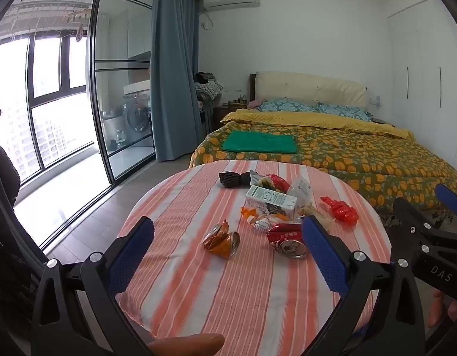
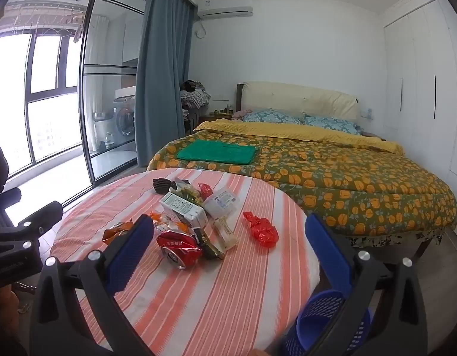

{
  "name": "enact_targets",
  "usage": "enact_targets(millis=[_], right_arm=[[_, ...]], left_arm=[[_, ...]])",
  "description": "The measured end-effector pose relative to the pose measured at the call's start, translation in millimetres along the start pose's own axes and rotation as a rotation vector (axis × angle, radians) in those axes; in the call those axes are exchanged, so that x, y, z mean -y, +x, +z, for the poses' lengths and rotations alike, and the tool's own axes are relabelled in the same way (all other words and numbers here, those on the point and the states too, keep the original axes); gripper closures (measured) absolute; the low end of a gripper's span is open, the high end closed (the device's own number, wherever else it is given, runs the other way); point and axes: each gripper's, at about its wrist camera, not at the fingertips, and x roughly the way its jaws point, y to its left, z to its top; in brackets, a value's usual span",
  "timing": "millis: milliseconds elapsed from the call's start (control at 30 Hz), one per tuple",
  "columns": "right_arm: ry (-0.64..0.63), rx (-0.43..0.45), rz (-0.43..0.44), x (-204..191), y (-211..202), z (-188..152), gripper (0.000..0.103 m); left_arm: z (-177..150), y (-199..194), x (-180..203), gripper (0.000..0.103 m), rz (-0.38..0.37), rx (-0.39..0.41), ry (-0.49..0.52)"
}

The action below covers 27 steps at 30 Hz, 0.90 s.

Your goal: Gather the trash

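So there's a round table (image 1: 252, 296) with an orange and white striped cloth, and the trash sits in a loose heap on its far half. Both grippers hang over the near edge, tilted down a bit, nothing between the jaws on either one.

Left gripper (image 1: 228, 246) is spread wide, blue pads well apart. Between the pads from its view: a crushed brown can (image 1: 221, 240) near the middle of the table, and a crushed red can (image 1: 286, 238) right by the right-hand pad. Right gripper (image 2: 228, 243) is spread just as wide, and its left pad partly covers the brown can.

Behind the cans a white and green carton (image 1: 271, 201) lies on its side, with wrappers tucked around it. At the far edge there's a dark bundle (image 1: 232, 179), could be a folded black bag, hard to say. A crumpled red bag (image 2: 261, 230) sits off on the right, apart from the heap.

A blue basket (image 2: 329, 323) stands on the floor at the table's right side, low in the right wrist view, partly behind that gripper's finger.

Bed (image 2: 317, 172) with a flowery quilt right behind the table
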Motion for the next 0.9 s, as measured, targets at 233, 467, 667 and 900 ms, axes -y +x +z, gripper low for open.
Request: enact_targets(millis=[233,467,667,900], right_arm=[[0.006,-0.010,-0.002,2.2,0.1,-0.2,0.004],[0.005,-0.011,-0.006,0.0,0.6,-2.8,0.004],[0.011,-0.016,-0.007,4.2,0.2,-2.7,0.004],[0.014,-0.018,-0.005,5.2,0.3,-2.9,0.005]], left_arm=[[-0.7,-0.1,-0.6,0.004,-0.005,-0.006,0.000],[-4.1,1.1,0.8,0.004,-0.010,-0.014,0.002],[-12.3,5.1,7.8,0.004,-0.009,-0.019,0.014],[-12.3,3.5,8.8,0.004,-0.008,-0.020,0.015]])
